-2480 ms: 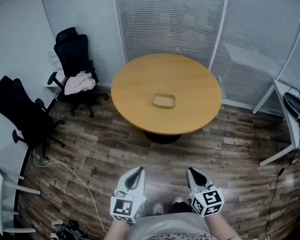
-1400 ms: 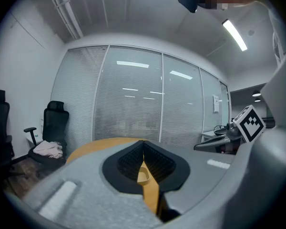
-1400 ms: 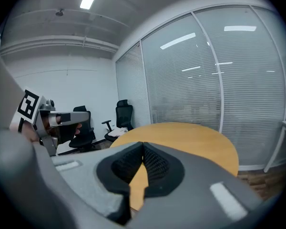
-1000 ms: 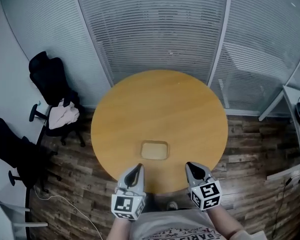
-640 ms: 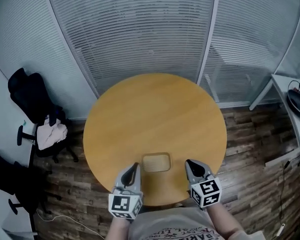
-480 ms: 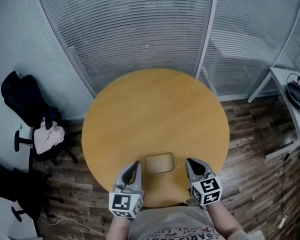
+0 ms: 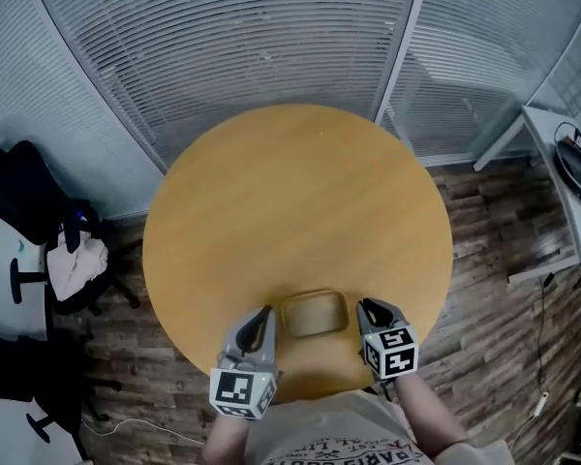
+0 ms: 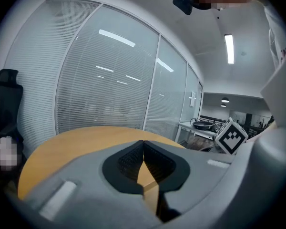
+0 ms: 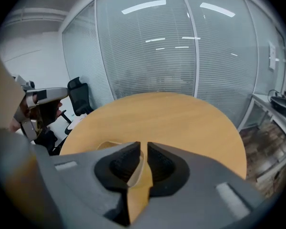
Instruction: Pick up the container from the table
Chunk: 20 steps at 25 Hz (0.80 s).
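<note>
A shallow tan container lies on the round wooden table, close to its near edge. My left gripper sits just left of the container with its jaws shut and nothing between them. My right gripper is just right of the container, also shut and empty. Neither touches the container. In the left gripper view the left gripper shows its tips pressed together over bare table. In the right gripper view the right gripper has only a hairline slit, and the container's pale rim shows beyond the left jaw.
Black office chairs stand at the left on the plank floor, one with a pale cloth on it. Glass walls with blinds curve behind the table. A white desk with dark gear is at the right.
The view has come up to the table. The grippers, over the floor 2.5 s ago, now flank the container at the table's near edge. Both stay shut.
</note>
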Each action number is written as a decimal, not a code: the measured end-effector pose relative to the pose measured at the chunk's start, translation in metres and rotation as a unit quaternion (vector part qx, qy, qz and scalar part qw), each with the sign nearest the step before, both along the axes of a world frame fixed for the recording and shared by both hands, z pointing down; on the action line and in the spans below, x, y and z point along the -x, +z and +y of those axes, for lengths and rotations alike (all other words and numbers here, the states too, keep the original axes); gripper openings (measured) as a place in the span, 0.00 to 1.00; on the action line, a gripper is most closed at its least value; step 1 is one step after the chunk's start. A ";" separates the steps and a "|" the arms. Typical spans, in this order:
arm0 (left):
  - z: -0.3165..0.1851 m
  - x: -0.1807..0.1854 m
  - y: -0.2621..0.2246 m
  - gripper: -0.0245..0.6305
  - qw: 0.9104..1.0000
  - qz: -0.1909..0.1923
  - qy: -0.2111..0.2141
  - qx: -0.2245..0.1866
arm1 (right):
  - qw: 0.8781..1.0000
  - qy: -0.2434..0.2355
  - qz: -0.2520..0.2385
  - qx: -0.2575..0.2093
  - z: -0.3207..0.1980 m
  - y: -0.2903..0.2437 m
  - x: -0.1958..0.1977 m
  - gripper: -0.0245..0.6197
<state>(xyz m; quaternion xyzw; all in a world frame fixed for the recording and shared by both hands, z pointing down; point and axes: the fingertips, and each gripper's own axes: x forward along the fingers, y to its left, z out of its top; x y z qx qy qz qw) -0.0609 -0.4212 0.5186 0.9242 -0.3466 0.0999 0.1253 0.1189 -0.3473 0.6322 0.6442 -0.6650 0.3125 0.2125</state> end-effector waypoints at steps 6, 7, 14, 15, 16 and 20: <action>-0.013 0.007 0.031 0.05 0.999 -0.012 -0.002 0.030 | 0.997 0.000 -0.024 0.068 -0.010 0.048 0.009 0.16; -0.016 0.008 0.035 0.05 0.999 -0.014 -0.003 0.033 | 0.997 0.001 -0.025 0.078 -0.011 0.054 0.011 0.18; -0.027 0.016 0.065 0.05 0.998 -0.030 -0.005 0.058 | 0.987 -0.006 -0.024 0.161 -0.013 0.098 0.022 0.18; -0.027 0.018 0.068 0.05 0.998 -0.033 -0.006 0.060 | 0.984 -0.007 -0.028 0.173 -0.011 0.104 0.024 0.18; -0.028 0.020 0.071 0.05 0.997 -0.036 -0.007 0.064 | 0.982 -0.006 -0.035 0.185 -0.010 0.110 0.026 0.18; -0.033 0.022 0.078 0.05 0.996 -0.042 -0.010 0.074 | 0.975 0.001 -0.052 0.215 -0.008 0.123 0.029 0.18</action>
